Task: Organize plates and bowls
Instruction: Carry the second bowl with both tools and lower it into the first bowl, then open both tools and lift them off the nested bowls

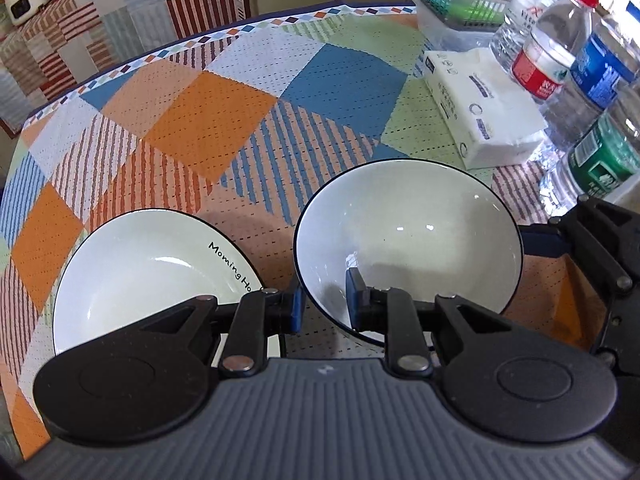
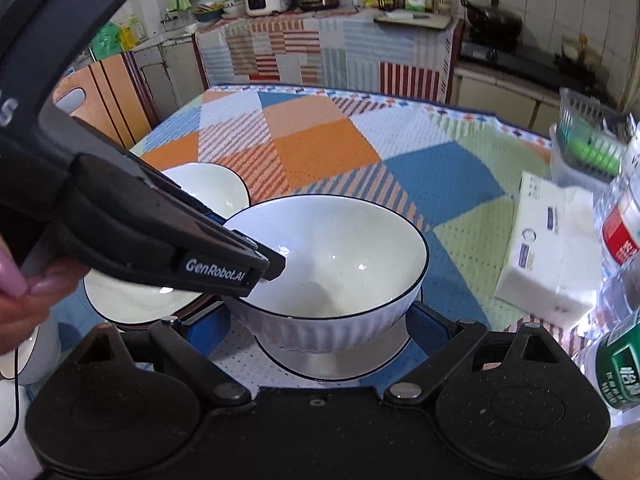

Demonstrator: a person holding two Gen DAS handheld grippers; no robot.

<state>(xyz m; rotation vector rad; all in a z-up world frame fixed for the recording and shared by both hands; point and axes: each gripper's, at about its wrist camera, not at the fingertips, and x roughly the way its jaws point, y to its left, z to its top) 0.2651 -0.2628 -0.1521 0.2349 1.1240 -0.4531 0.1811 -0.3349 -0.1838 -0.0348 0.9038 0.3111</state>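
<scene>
Here the patchwork tablecloth (image 1: 208,120) carried a lettered plate (image 1: 136,280); beside it the ribbed white bowl (image 2: 332,276) hung above another plate (image 2: 332,364). Left gripper (image 1: 324,304) pinched its rim; right gripper (image 2: 320,324) straddled its wall, contact unclear. We judged the bowl glazed, rigid, slippery, breakable.

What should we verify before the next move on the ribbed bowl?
1. Left gripper pinching the bowl rim, one pad inside and one outside: ok.
2. Right gripper open, pads flanking the bowl: ok. Contact: cannot tell.
3. Bowl above the plate: ok. Seated or lifted: cannot tell.
4. Bowl empty: ok.
5. Tissue pack and bottles apart from the bowl: ok.
</scene>
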